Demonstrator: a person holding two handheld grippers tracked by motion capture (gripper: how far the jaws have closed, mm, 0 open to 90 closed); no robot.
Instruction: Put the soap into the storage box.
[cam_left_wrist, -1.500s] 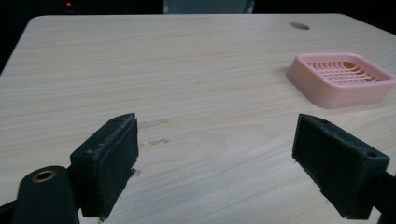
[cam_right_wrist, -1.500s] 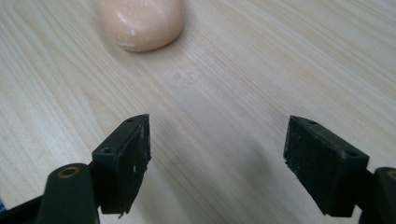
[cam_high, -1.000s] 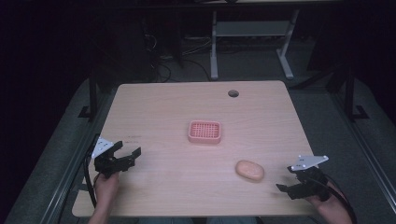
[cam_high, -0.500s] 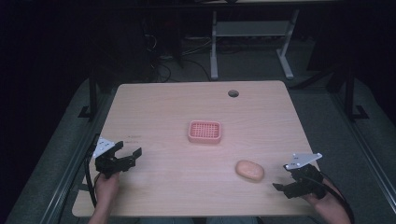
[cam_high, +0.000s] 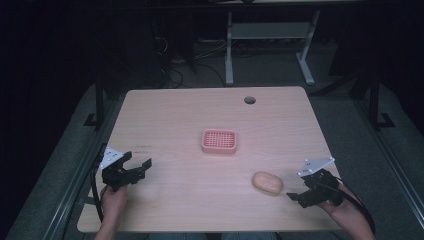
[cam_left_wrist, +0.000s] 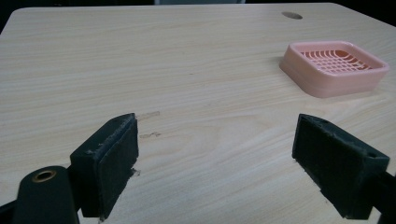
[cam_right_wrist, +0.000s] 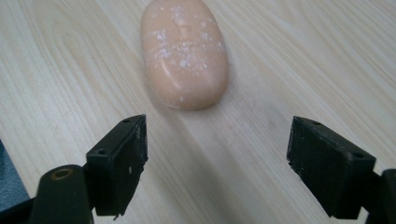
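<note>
Right hand-held gripper (cam_right_wrist: 217, 161), jaws wide apart, points straight down the long axis of the peach oval soap bar (cam_right_wrist: 184, 51) just ahead (left one's well off).

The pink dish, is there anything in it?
Empty. The dish shows only its bare grid, and the soap lies apart on the table, just ahead of the open right gripper.
</note>
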